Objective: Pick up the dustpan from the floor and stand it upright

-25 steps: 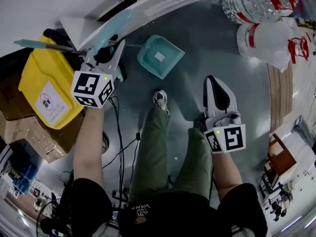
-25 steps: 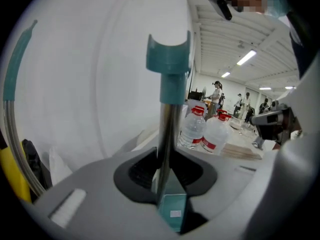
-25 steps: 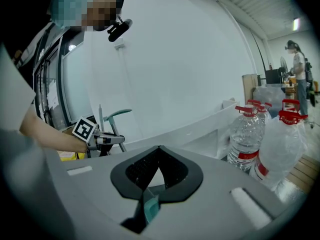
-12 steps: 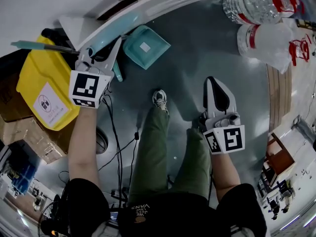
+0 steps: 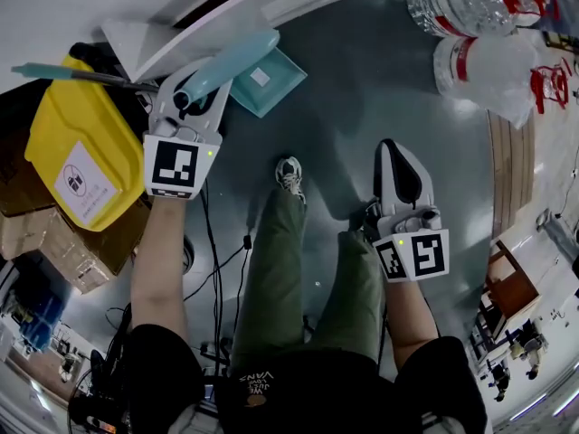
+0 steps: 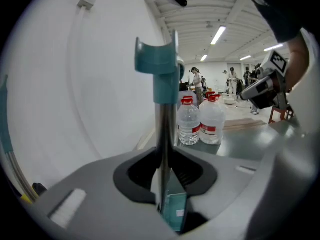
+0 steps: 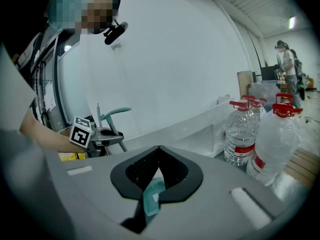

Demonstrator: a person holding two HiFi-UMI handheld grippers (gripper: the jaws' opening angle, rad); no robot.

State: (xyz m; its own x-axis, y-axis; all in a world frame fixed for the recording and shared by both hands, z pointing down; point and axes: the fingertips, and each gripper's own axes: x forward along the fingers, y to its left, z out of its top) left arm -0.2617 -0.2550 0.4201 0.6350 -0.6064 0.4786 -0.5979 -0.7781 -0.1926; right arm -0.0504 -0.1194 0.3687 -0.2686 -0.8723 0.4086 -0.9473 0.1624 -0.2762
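Head view, upper left: left gripper (image 5: 197,87) is clamped on the dustpan (image 5: 276,84) handle, with the teal pan just beyond its jaws and partly hidden by that handle. Whether the pan touches the floor (image 5: 362,70) is unclear. Right gripper (image 5: 393,152), lower right, has its jaws together and empty.

Looking like a big open lab/workshop hall: strip lights (image 6: 218,35) glowing along a beamed ceiling, people (image 6: 197,81) standing about in the bkgd, cables (image 5: 217,269) trailing over the grey floor (image 5: 362,89), cardboard boxes (image 5: 63,242) sitting by a yellow bin (image 5: 77,152), big water bottles (image 5: 470,7) standing nearby.
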